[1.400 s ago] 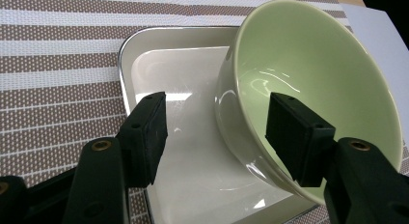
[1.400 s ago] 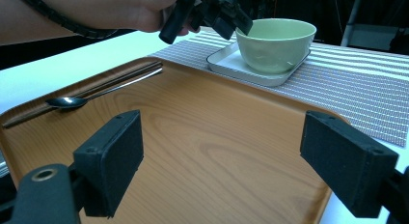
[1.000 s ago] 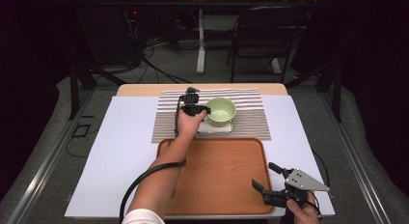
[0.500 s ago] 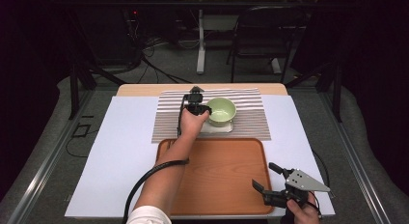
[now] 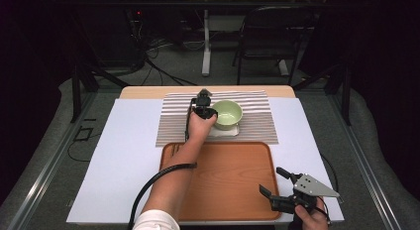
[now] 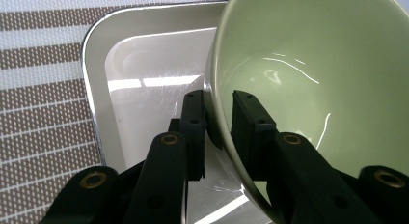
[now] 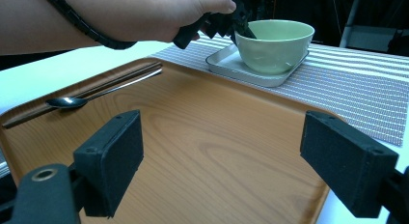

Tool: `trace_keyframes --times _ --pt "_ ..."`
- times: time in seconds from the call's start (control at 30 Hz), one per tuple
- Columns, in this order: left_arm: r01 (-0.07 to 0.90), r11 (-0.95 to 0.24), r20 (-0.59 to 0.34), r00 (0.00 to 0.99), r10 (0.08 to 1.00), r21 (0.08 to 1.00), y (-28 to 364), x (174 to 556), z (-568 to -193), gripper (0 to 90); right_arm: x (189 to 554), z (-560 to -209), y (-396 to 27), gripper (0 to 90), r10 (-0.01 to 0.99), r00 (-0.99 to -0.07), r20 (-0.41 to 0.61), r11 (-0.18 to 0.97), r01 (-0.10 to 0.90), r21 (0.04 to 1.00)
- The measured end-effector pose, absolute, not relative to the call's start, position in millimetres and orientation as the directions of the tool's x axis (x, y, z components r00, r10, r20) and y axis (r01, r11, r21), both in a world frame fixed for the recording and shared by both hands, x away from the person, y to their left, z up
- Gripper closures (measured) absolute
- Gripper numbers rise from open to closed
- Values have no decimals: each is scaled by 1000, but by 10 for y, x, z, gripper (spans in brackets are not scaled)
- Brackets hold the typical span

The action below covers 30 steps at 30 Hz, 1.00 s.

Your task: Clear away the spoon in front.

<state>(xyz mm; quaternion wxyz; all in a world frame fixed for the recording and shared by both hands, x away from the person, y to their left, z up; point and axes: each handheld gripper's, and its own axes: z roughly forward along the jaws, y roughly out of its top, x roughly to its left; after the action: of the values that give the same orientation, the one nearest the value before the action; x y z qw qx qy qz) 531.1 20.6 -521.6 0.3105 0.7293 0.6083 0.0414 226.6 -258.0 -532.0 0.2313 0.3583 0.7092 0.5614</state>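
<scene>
Green bowl [image 5: 227, 113] sitting on a small white dish [image 5: 224, 131] on the striped mat [image 5: 257, 122] at the far side of the table, just past the wooden tray [image 5: 233, 180]. Left gripper [image 6: 218, 119] down on the bowl's near-left rim, one jaw inside, one outside against the wall, jaws just been closing in and now narrow, pads looking pressed on the rim from both sides. Bowl looks tilted in the left gripper view, though the camera's own angle makes that hard to judge; from the right gripper view, upright on the dish. Right gripper [image 5: 275, 185] hanging over the tray's near right corner, jaws wide apart, nothing between them. Spoon [image 7: 67, 102] and a pair of chopsticks [image 7: 108, 84] lying along the tray's left edge, well apart from both grippers. White sheet [image 5: 124, 155] under the tray and the mat.
</scene>
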Motion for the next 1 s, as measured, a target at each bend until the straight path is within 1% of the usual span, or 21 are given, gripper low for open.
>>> trace_keyframes --times 0.13,0.5,0.8,1.0 --pt "860 -57 -323 251 913 506 212 5315 -5224 764 2264 -5320 -2581 147 768 -636 73 114 247 962" --pt "861 -38 -305 220 926 507 173 5332 -5248 838 2262 -5321 -2584 146 769 -635 76 111 251 962" --pt "864 -15 -322 203 925 503 179 5327 -5249 839 2258 -5322 -2589 147 769 -635 70 115 246 962" --pt "880 22 -367 176 913 475 231 5334 -5244 838 2249 -5322 -2594 146 772 -632 74 114 251 961"
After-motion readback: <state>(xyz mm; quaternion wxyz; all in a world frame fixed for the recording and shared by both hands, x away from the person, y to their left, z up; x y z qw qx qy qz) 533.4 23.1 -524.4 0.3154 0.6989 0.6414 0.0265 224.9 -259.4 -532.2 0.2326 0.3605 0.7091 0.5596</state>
